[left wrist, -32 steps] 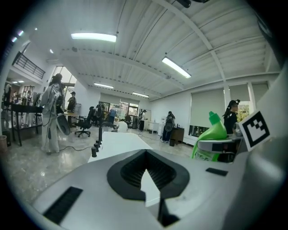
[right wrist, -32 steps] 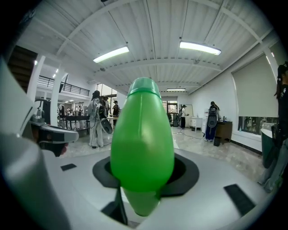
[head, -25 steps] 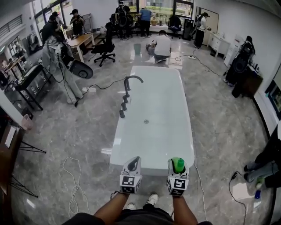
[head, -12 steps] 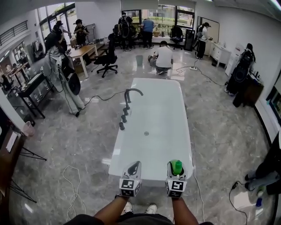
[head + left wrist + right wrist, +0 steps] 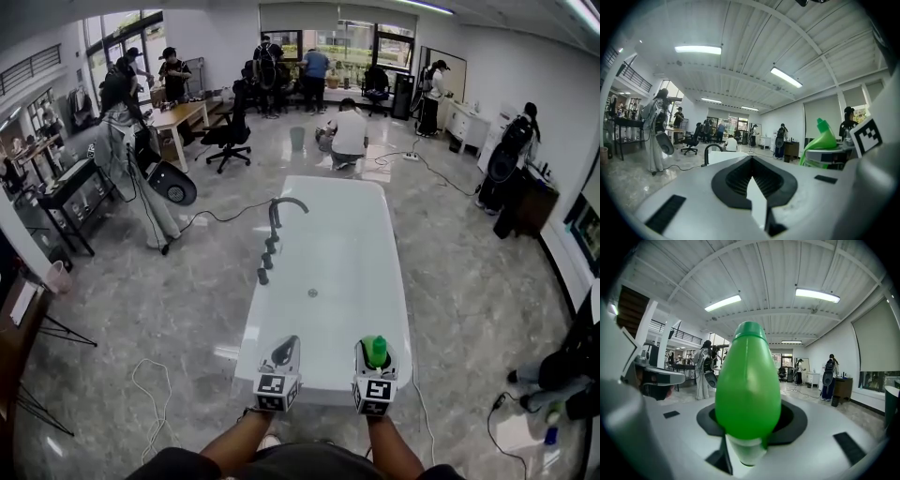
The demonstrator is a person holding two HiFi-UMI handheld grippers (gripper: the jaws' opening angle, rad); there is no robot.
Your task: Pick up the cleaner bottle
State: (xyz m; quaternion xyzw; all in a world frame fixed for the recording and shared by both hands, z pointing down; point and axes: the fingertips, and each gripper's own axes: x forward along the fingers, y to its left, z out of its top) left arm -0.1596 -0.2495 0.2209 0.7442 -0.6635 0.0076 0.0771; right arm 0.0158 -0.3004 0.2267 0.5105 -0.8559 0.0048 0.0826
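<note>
- The bottle (image 5: 377,351) is green and stands upright between the jaws of the right gripper (image 5: 376,364). Its cap end sticks up above them.
- The right gripper view shows the jaws part-way open and closed on the bottle from both sides. The green body (image 5: 747,385) fills the middle of that view, with a pale part at its lower end.
- The left gripper (image 5: 284,352) is just beside the right one, at about the same level. Its jaws are together with nothing between them.
- In the left gripper view, the bottle (image 5: 820,140) appears off to the right, apart from that gripper.
- In the head view, both grippers are over the near end of a white tub (image 5: 347,234).
- A dark tap (image 5: 278,211) stands on the tub's left rim, well away from the bottle.
</note>
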